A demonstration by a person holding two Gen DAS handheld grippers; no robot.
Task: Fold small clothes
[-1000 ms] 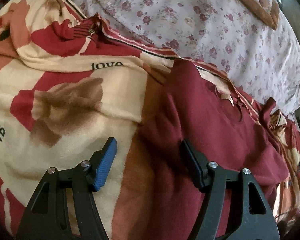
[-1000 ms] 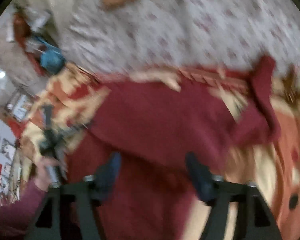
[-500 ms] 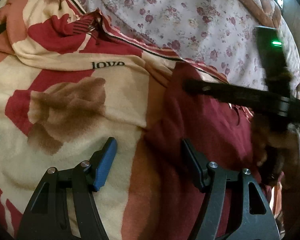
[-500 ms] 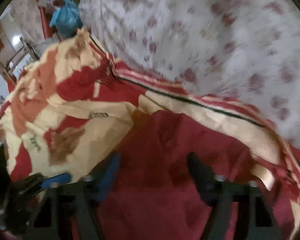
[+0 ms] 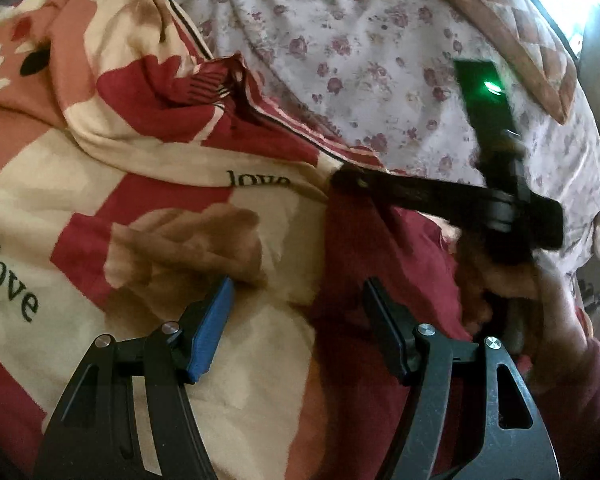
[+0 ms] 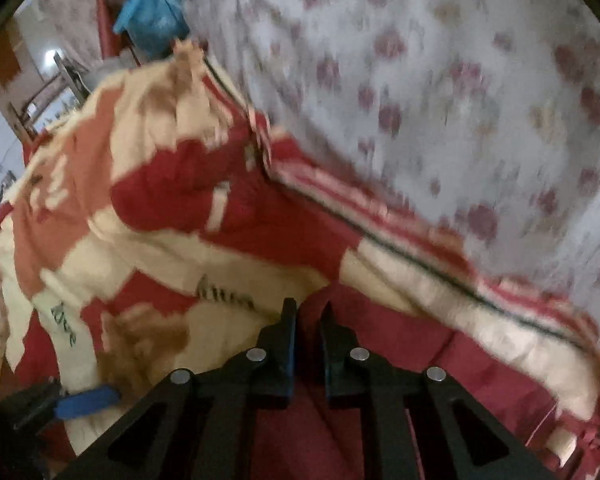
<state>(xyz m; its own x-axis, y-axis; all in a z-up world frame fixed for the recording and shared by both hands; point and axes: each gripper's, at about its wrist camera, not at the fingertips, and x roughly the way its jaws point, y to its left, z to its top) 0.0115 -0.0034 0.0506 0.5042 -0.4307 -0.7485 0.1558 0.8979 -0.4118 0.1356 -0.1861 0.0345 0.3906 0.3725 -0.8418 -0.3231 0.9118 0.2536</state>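
Dark maroon soft cloth garment [image 5: 384, 280] lies spread on the cream, red and orange blanket printed with "love" [image 5: 148, 208], beside the white floral bedsheet [image 5: 380, 52], so its far corner is free to lift. Right gripper [image 6: 309, 320] has its jaws nearly closed at that corner, apparently pinching the maroon cloth, though blur makes this uncertain. Left gripper [image 5: 298, 300] hangs wide open and empty above the near edge, likely ready to pin or take a second corner
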